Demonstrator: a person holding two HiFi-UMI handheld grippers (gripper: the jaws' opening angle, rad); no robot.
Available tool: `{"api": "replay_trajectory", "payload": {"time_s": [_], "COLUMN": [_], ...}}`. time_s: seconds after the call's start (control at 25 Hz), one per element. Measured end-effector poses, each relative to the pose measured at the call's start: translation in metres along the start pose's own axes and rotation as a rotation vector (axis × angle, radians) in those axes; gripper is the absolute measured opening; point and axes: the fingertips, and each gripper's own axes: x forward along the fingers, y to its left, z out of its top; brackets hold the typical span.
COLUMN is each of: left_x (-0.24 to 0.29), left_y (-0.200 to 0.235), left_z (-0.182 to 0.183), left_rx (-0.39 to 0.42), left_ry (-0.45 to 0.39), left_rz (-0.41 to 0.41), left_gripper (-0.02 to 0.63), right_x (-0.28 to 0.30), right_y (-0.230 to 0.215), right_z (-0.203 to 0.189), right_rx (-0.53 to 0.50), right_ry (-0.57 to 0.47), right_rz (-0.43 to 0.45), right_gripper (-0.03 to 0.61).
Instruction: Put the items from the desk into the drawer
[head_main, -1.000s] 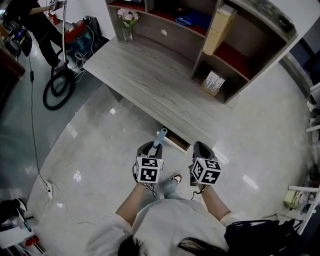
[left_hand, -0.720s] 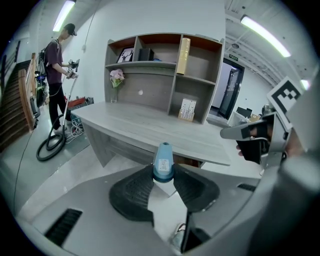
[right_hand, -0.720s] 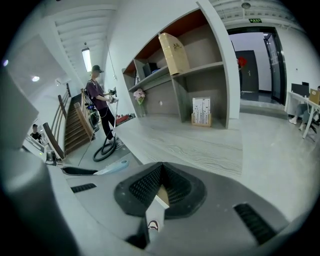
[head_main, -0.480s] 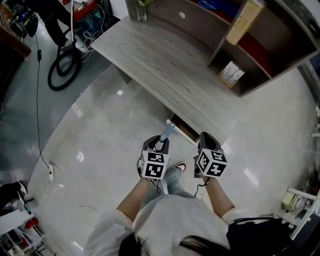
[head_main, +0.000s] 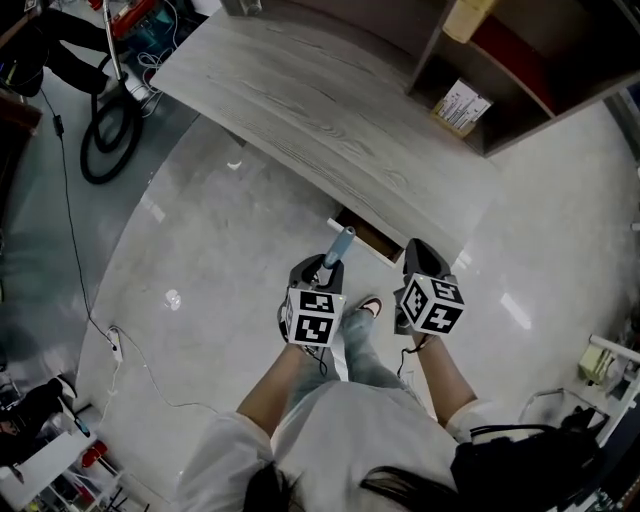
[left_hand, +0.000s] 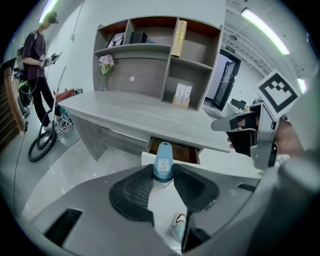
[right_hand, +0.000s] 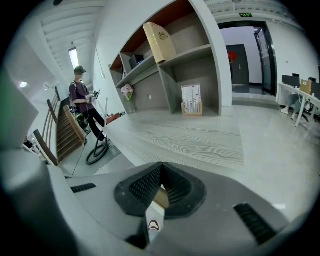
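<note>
My left gripper (head_main: 322, 270) (left_hand: 163, 172) is shut on a blue tapered tube (head_main: 340, 243) (left_hand: 163, 161) that sticks up out of its pads. Its tip points at the open drawer (head_main: 362, 240) (left_hand: 172, 151) under the front edge of the grey wooden desk (head_main: 300, 100) (left_hand: 125, 107) (right_hand: 190, 135). The drawer has a white front and a brown inside. My right gripper (head_main: 418, 258) (right_hand: 161, 167) hangs beside the left one, to the right of the drawer. Its pads meet at the tips and hold nothing. It also shows at the right edge of the left gripper view (left_hand: 237, 122).
A shelf unit (head_main: 520, 60) (left_hand: 150, 50) stands at the desk's far side with a printed box (head_main: 460, 105) (left_hand: 182, 95). A vacuum hose (head_main: 105, 140) and a cable (head_main: 100, 330) lie on the glossy floor at the left. Another person (left_hand: 37, 75) stands there. My shoe (head_main: 368, 306) is below the grippers.
Both grippers have sunk a little toward the floor in front of the desk. The blue tube stays in the left one, its tip now closer to the drawer opening.
</note>
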Motion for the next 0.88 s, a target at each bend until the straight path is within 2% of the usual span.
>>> {"api": "replay_trajectory", "payload": {"time_s": [0.52,0.88], "left_x": [0.035,0.058], "left_y": [-0.009,-0.016], "left_z": [-0.006,0.003], "left_rx": [0.028,0.090], "left_ry": [0.085,0.133], "left_rz": [-0.044,-0.083], "left_gripper": [0.133,0.133], "right_x": [0.014,0.012], "right_y": [-0.028,-0.046], "right_z": [0.003,0.000], "right_rx": [0.087,0.152], "right_ry": [-0.023,-0.035], "right_rz": [-0.066,-0.119], "right_gripper": [0.000,0.000]}}
